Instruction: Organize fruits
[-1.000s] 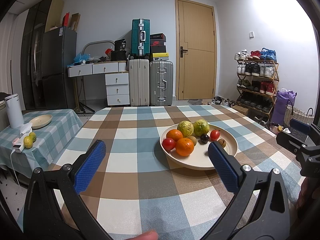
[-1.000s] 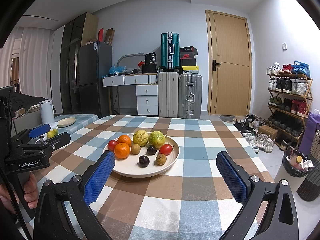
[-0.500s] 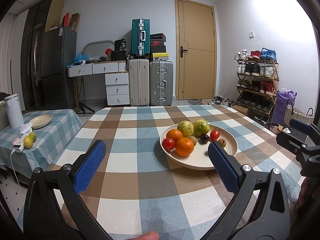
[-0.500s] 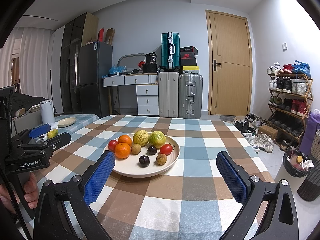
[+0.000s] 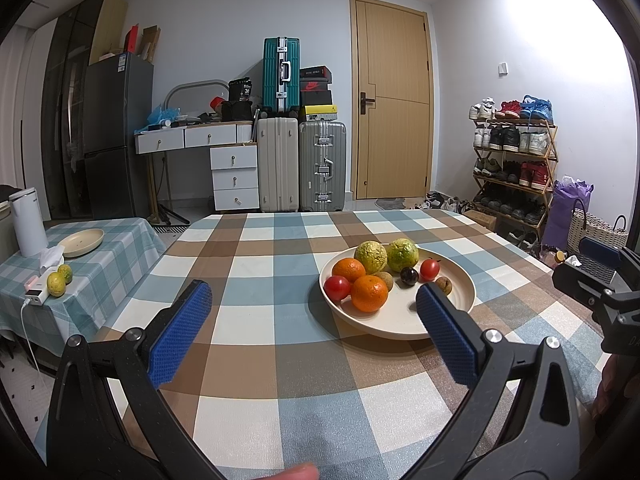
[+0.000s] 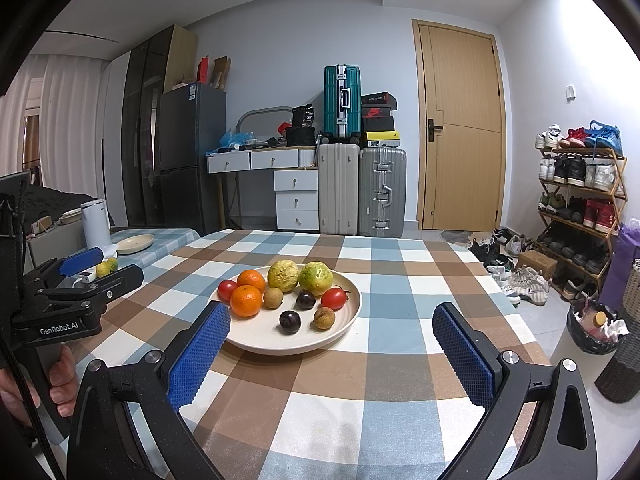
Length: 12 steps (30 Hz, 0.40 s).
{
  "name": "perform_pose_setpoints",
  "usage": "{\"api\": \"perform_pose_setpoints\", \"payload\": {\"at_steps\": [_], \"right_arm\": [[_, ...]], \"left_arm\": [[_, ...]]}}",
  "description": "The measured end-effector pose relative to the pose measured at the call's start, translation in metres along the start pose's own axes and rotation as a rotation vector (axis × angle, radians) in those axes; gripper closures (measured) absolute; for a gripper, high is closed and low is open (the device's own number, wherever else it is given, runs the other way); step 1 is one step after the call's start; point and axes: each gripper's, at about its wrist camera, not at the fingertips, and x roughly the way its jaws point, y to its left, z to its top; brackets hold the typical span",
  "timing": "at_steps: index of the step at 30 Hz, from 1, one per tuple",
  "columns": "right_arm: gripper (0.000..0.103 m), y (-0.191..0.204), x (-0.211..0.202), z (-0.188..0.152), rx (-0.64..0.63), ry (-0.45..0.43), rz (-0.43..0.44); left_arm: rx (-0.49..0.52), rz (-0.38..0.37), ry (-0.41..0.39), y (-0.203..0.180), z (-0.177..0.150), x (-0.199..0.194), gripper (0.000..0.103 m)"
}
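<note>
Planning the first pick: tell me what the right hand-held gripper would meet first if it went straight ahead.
The right hand-held gripper, open and empty, points at the near rim of the cream plate. It would probably reach that rim first, then the dark plum behind it; height above the table is unclear.

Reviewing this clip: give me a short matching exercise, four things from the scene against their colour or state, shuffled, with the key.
Things:
1. left gripper
2. plate on the checked table
3. suitcase on top
4. small plate on the side table

States:
A. teal
B. empty
C. open, holding nothing
D. holds fruit

Pairs: 1-C, 2-D, 3-A, 4-B
</note>
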Motion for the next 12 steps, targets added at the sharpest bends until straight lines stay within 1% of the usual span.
{"api": "perform_pose_setpoints", "payload": {"at_steps": [12], "right_arm": [[0.000,0.0003,-0.0001,0.0004,0.000,0.000,0.000]], "left_arm": [[-0.002,0.000,0.001,0.0002,-0.0006,0.0010,0.001]]}}
